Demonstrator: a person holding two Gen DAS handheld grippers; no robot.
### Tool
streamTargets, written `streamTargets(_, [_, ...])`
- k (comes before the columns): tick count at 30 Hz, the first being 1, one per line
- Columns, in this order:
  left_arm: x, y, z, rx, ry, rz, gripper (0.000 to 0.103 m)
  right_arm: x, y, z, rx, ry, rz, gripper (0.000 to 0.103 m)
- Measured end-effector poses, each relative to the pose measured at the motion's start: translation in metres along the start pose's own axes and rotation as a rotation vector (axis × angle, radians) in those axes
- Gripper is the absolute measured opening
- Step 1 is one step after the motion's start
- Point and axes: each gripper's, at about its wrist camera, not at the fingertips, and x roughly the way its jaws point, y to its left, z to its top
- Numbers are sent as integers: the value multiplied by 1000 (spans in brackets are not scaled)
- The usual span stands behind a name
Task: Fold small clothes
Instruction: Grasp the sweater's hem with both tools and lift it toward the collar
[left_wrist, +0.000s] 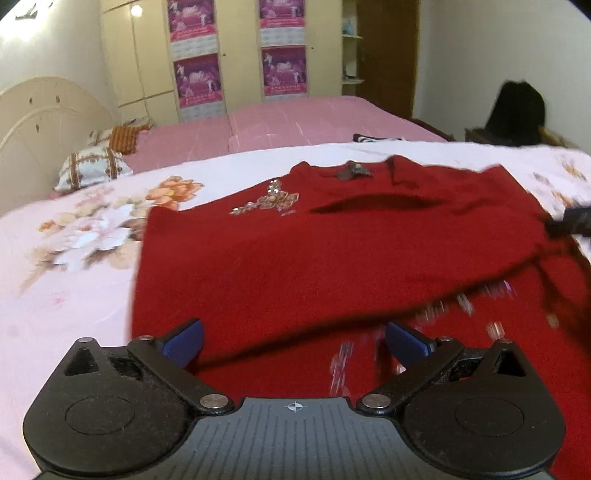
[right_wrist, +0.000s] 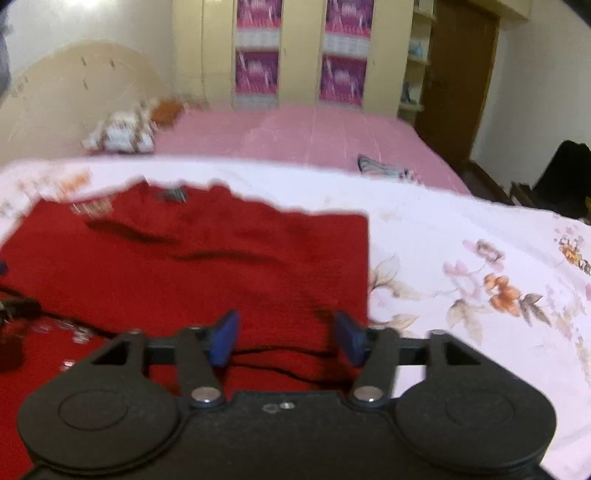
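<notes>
both grippers sit low at the near edge of the red sweater (left_wrist: 295, 258), one per wrist view. left gripper (left_wrist: 293, 341): jaws spread fully wide, blue pads (left_wrist: 184, 345) clear of the knit on either side, nothing grasped. right gripper (right_wrist: 286, 338): jaws parted, cloth visible between and beneath them but the pads do not press it, so released.

sweater lies on the floral sheet (left_wrist: 74, 240) spread over the bed, neck label (left_wrist: 351, 171) at the far side, sequin trim (left_wrist: 266, 201) near the left shoulder. a fold edge crosses the lower body, with more sequins showing beneath it, so the hem seems already brought up over the body, judging by the layering. right side edge (right_wrist: 367, 266) runs straight, likely tucked in.

judgement: open jaws at the near edge suit a fold just laid down; next grasp point not evident. pink mattress (left_wrist: 295, 122) behind is bare of task items; pictures blurred.
</notes>
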Motion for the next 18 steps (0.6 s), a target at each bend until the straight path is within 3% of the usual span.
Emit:
streamTargets(6, [-87, 35, -68, -16, 13, 2, 103, -73, -55, -49, 154, 32, 165, 57])
streamTargets(8, [-114, 45, -95, -80, 38, -11, 94, -94, -74, -77, 250, 69, 205, 43])
streamTargets(9, [-126, 48, -108, -121, 60, -16, 85, -103, -81, -91, 307, 82, 219, 43])
streamTargets(10, [-134, 51, -118, -164, 79, -25, 83, -112, -87, -105, 356, 103, 237, 42])
streamTargets(14, [-168, 52, -160, -357, 132, -219, 83, -143, -96, -157, 538, 170, 364, 42])
streamTargets(16, [-180, 50, -175, -425, 147, -314, 83, -155, -90, -175, 554, 204, 407, 41])
streamTargets(18, [-189, 49, -187, -472, 159, -362, 83, -165, -81, -187, 538, 221, 439, 41])
